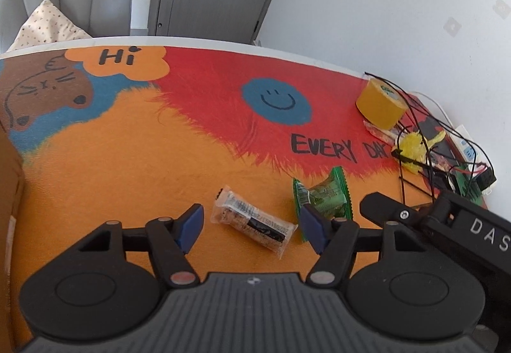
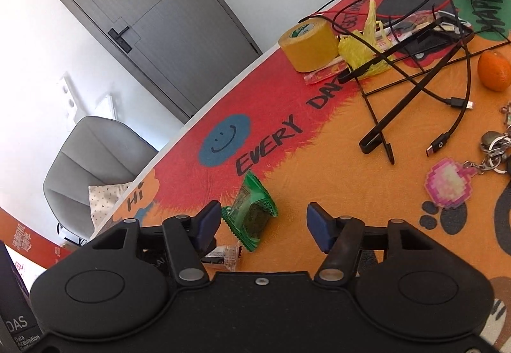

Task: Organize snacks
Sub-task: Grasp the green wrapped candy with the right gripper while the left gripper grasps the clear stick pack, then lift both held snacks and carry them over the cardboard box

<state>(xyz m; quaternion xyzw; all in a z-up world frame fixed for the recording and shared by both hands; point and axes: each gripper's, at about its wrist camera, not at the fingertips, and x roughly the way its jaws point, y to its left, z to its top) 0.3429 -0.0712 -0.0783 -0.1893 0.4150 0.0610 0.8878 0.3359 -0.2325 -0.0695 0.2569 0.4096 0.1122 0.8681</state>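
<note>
Both my grippers are open over the colourful table mat [image 1: 134,155], left gripper [image 1: 252,227] straddling the clear-wrapped snack bar [image 1: 252,220] without touching it, right gripper [image 2: 264,225] with the green snack packet [image 2: 252,209] lying loose by its left pad.

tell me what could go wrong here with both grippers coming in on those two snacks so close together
1. The clear-wrapped snack bar and the green-wrapped snack lie almost touching, so the left gripper and right gripper may collide.
2. The green snack sits off to one side of the right gripper's open jaws, so closing could clip only its crimped edge or push it away.
3. Loose black cables lie nearby and could snag.
</note>
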